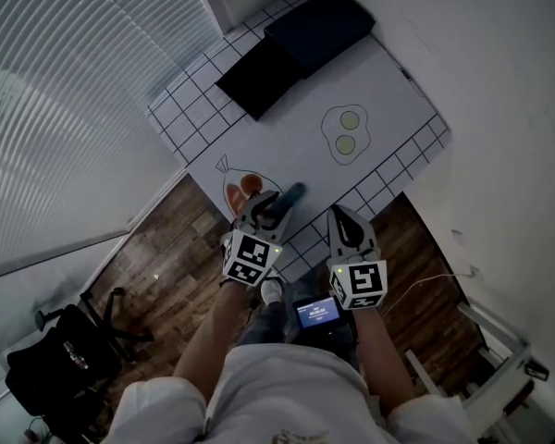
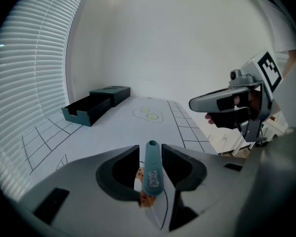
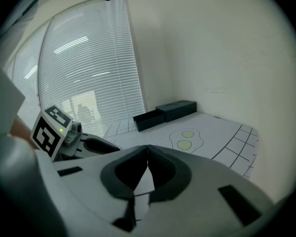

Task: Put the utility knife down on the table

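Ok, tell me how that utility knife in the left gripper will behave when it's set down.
The utility knife looks like a stiff, slim plastic bar, so it probably won't flex. Its rounded, smooth body may slip between the left gripper's fingers. Laid flat on the table, it likely won't roll.

A dark closed box (image 1: pixel 320 28) lies at 12 o'clock in the head view, with an open black tray (image 1: pixel 259 77) just beside it at its 8 o'clock. A drawing of two fried eggs (image 1: pixel 344 134) sits nearer. An orange drawing (image 1: pixel 243 189), perhaps a bag, is partly hidden. Window blinds (image 1: pixel 65 91) fill 10 o'clock, and a black office chair (image 1: pixel 60 363) stands at 8 o'clock.
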`<move>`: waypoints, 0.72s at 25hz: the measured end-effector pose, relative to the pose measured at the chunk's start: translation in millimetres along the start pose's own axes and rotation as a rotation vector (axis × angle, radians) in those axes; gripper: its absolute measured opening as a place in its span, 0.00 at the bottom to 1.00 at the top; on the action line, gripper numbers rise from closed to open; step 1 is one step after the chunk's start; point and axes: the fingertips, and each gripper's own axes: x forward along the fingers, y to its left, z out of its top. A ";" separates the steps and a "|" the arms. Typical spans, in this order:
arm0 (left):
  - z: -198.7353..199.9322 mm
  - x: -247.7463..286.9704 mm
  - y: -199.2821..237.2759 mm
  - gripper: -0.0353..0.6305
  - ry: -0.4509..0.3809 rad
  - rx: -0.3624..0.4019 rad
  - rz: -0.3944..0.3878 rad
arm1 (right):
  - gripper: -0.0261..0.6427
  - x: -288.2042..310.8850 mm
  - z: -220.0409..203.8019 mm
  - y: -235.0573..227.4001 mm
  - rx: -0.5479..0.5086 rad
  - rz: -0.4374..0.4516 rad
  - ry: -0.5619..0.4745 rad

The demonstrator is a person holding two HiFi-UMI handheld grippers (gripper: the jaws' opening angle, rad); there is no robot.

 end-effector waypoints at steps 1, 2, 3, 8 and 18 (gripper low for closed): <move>3.8 -4.2 1.8 0.27 -0.012 -0.002 0.008 | 0.05 -1.7 1.0 1.5 -0.003 -0.002 -0.002; 7.1 -8.7 4.1 0.25 -0.023 -0.001 0.021 | 0.05 -3.3 2.1 3.3 -0.005 -0.004 -0.004; 9.6 -13.5 6.4 0.20 -0.033 0.003 0.035 | 0.05 -5.0 3.3 5.5 -0.006 -0.004 -0.006; 23.4 -38.8 13.5 0.15 -0.096 0.037 0.101 | 0.05 -13.7 11.6 12.3 -0.020 -0.006 -0.017; 43.9 -85.3 18.8 0.06 -0.182 0.040 0.154 | 0.05 -42.4 29.6 18.0 -0.062 -0.029 -0.054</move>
